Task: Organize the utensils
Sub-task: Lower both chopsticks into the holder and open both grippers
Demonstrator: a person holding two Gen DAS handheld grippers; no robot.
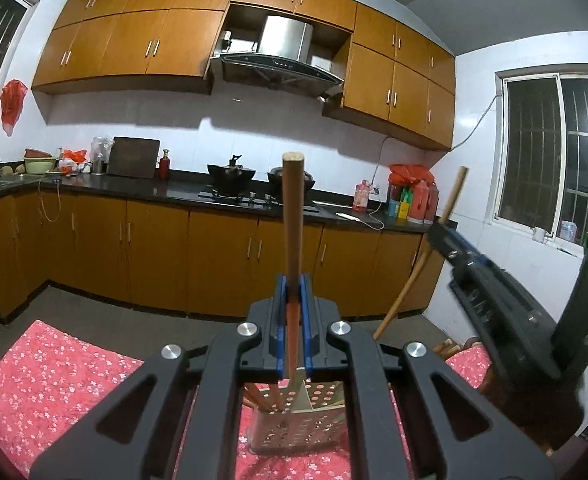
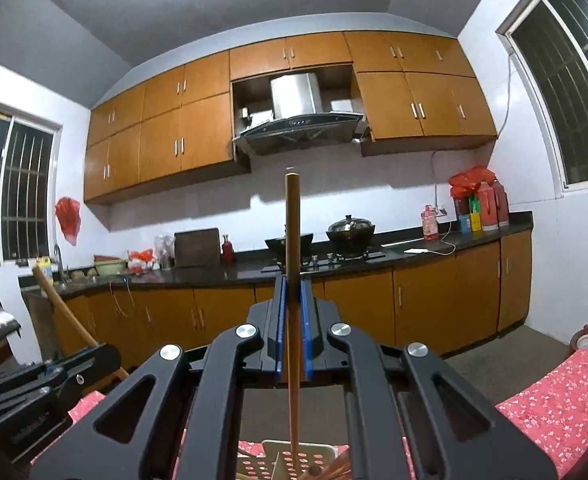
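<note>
Kitchen cabinets and a dark counter fill the background; a red floral cloth (image 1: 54,376) covers the near worktop. Left tongs (image 1: 292,300) are clenched on one wooden chopstick (image 1: 292,216), held upright above the perforated metal holder (image 1: 294,420). Right tongs (image 2: 292,304) are clenched on a second chopstick (image 2: 292,240), its lower end over the same holder. Several sticks already stand inside. Judged part-done: both held chopsticks remain to be lowered in and released. Any other loose utensils cannot be told from these views.
</note>
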